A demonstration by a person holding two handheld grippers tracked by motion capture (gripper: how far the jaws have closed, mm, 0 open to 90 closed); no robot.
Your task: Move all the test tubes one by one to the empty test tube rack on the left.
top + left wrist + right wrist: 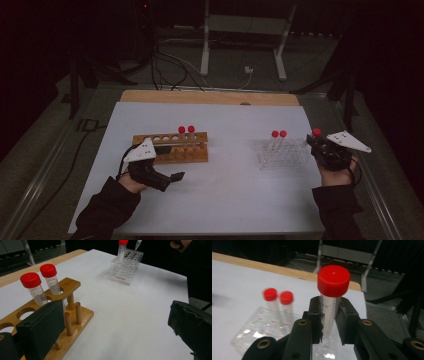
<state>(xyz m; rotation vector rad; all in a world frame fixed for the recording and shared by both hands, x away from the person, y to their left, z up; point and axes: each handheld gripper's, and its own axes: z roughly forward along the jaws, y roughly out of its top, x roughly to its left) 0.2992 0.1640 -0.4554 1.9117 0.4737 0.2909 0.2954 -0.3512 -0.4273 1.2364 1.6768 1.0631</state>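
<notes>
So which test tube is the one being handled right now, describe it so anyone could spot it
Start at the clear plastic rack on the right side of the white table. Just off its right end, the right gripper is clamped on a red-capped tube. Unlike the two tubes standing in that rack, it sits between black jaws.

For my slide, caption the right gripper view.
Right tool grips a red-capped tube above the clear rack holding two more.

tube [331, 307] | clear, red cap | upright | above clear rack [259, 327]
</notes>
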